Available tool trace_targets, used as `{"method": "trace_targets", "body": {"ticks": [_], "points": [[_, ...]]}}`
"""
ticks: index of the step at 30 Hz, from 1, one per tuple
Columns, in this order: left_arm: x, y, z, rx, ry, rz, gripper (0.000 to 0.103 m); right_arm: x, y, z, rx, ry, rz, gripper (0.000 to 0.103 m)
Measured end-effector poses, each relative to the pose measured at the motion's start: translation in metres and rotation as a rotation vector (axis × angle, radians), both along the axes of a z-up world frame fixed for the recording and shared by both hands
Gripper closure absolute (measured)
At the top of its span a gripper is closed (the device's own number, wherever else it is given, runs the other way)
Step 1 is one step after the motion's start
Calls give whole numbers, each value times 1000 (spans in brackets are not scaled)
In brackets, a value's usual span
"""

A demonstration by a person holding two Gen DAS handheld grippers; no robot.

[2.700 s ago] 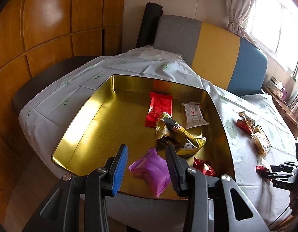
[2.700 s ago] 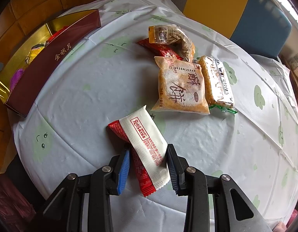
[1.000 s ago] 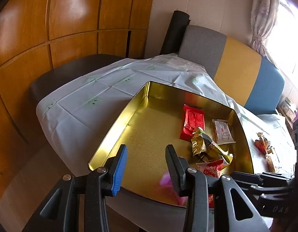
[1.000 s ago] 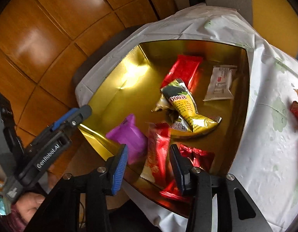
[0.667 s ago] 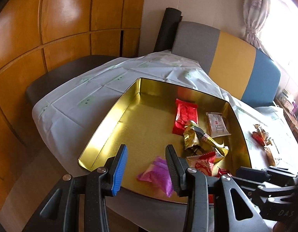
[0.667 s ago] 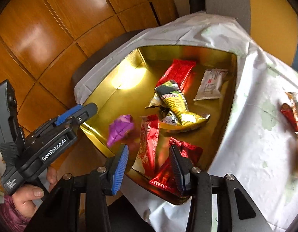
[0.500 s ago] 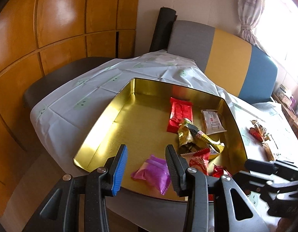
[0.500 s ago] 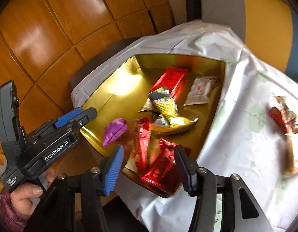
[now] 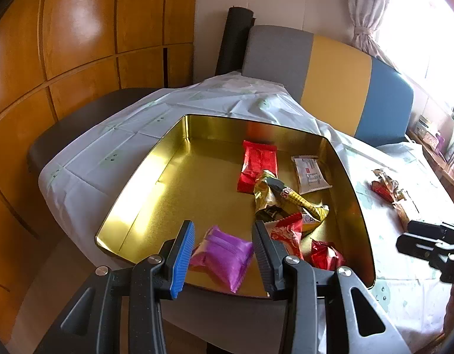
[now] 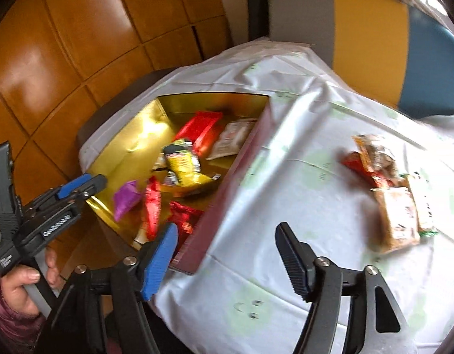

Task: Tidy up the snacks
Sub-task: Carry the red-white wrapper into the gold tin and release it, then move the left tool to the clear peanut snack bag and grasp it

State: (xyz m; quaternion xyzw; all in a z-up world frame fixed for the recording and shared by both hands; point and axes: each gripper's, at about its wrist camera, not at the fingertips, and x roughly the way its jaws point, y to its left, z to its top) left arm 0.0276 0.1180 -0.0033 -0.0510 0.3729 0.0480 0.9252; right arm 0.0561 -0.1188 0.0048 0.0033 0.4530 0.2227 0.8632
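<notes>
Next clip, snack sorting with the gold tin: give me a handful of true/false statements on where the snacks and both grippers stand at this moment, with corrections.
1. The purple packet lies inside the tin. True.
2. The right gripper is shut on a red packet. False: its fingers are spread wide and hold nothing.
3. Some snacks lie on the tablecloth outside the tin. True.
4. The tin holds only the purple packet. False: a red packet, a white packet and a gold-and-black wrapper are in it too.
5. The left gripper is open and holds nothing. True.
</notes>
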Motion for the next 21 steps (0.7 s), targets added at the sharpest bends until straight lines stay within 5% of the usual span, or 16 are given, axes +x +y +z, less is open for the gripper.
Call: {"method": "trace_targets", "body": {"ticks": [13,21], "points": [[-2,-14,-2,24,10,-37,62,5,-66,0,-108,16,-104,15],[-2,-29,3,52,6,-81,62,17,-149,7,-195,-19,-282,12]]}}
